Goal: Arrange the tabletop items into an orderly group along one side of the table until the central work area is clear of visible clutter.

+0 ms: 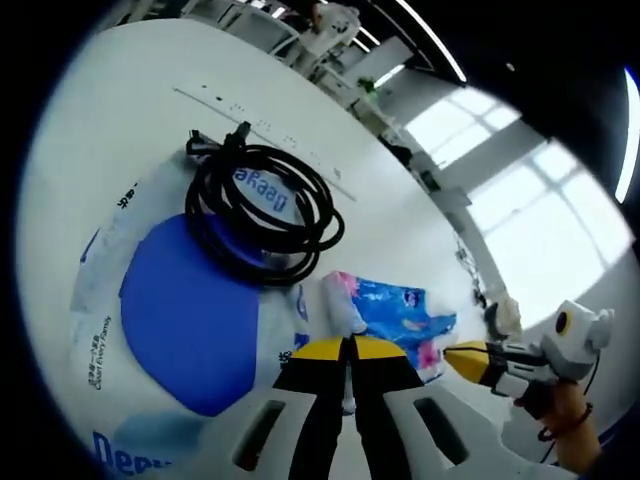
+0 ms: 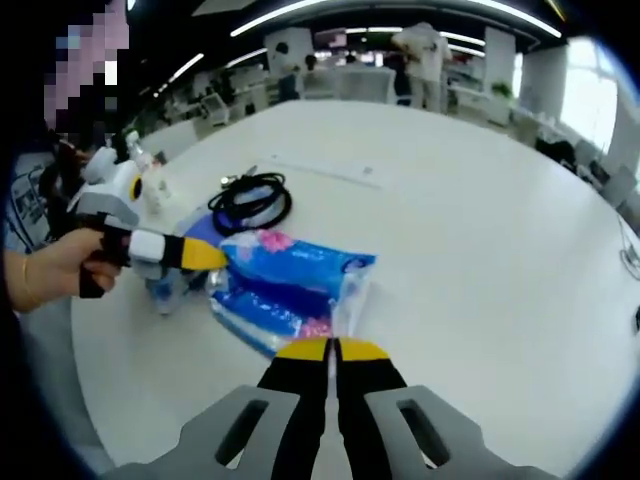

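- Left gripper (image 1: pixel 350 345): its yellow-tipped jaws are pressed together, nothing visibly between them, poised near a blue floral plastic-wrapped packet (image 1: pixel 400 318) at one o'clock.
- Right gripper (image 2: pixel 331 349): jaws likewise together and empty, hanging short of the same packet (image 2: pixel 290 285) at eleven o'clock.
- A black coiled cable (image 1: pixel 262 203) lies on a large white-and-blue plastic pack (image 1: pixel 180 300), probably gathered there as the group.
- The white round table (image 2: pixel 480 220) spreads bare beyond.

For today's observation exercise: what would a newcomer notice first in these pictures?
A coiled black cable lies on a white-and-blue bag on the white table. Beside it sits a bright blue floral pack, with the left tool at its edge and the right tool just short of it.
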### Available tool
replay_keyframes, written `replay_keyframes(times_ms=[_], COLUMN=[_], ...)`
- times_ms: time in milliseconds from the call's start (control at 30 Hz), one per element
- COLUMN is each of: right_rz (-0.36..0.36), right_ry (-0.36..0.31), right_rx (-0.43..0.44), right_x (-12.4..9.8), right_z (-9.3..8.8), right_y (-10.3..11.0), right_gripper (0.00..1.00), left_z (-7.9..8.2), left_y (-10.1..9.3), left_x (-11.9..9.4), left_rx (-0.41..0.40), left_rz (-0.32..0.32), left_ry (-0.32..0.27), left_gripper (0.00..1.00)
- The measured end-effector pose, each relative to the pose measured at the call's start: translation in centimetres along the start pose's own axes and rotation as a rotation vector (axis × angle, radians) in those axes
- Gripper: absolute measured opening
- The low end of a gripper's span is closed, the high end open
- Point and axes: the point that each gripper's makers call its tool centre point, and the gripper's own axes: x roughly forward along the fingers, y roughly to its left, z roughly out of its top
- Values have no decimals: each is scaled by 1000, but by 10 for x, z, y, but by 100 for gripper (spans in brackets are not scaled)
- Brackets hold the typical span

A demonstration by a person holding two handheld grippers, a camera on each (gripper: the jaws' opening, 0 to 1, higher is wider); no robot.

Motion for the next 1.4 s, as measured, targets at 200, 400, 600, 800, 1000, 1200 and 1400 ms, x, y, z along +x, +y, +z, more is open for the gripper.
replay_keyframes(times_ms=[200, 400, 600, 800, 1000, 1200, 1400], right_rz=[-2, -7, -10, -11, -19, -16, -32], right_ry=[19, 17, 12, 17, 28, 33, 26], right_rx=[4, 25, 38, 39, 41, 40, 40], right_x=[5, 9, 11, 11, 12, 12, 9], right_z=[-10, -11, -11, -12, -14, -14, -12], right_y=[1, 0, -2, 0, -3, 2, 0], right_gripper=[0, 0, 0, 0, 3, 4, 11], left_z=[2, 1, 4, 5, 5, 7, 11], left_y=[-2, -3, -3, -3, -3, -3, -5], left_x=[0, 0, 0, 0, -3, -5, -14], left_rx=[-8, -1, -4, 17, 104, 150, 218], left_rz=[-4, 0, 2, 3, 9, 5, 5], left_ry=[-8, -9, -11, -10, -14, -14, -25], left_gripper=[1, 2, 2, 5, 14, 19, 26])
